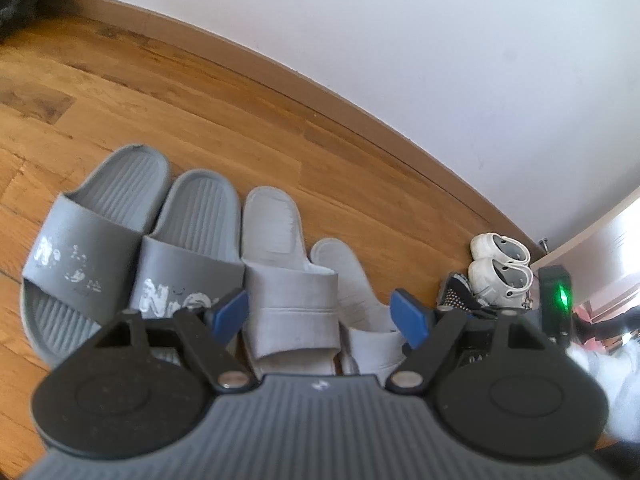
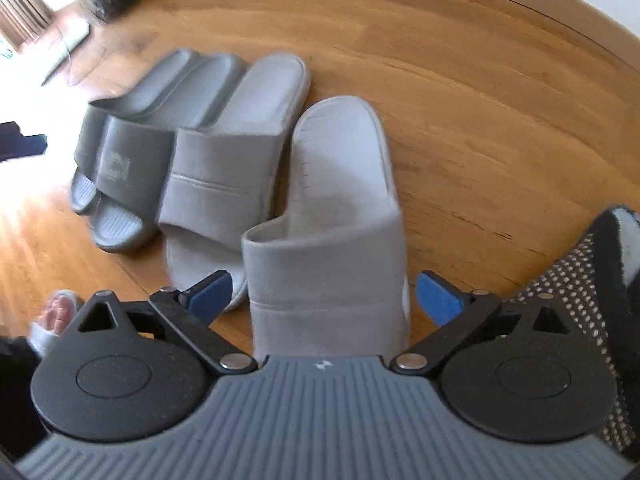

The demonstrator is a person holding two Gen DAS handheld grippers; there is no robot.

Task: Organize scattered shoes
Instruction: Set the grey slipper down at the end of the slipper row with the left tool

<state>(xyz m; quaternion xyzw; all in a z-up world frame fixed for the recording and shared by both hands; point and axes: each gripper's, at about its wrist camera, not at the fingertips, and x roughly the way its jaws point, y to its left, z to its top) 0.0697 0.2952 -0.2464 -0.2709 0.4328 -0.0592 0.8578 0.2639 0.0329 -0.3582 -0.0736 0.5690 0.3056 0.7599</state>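
Wooden floor (image 1: 168, 92) meets a white wall (image 1: 440, 40) at its far edge. On it we record four slippers side by side: two dark grey slides (image 1: 132, 240), then two pale grey slippers (image 2: 332, 216). White clogs (image 1: 500, 268) sit near the wall. We find the left hand-held gripper (image 1: 322, 316) open above a pale slipper; the right hand-held gripper (image 2: 322, 292) stands wide, straddling the other without contact.
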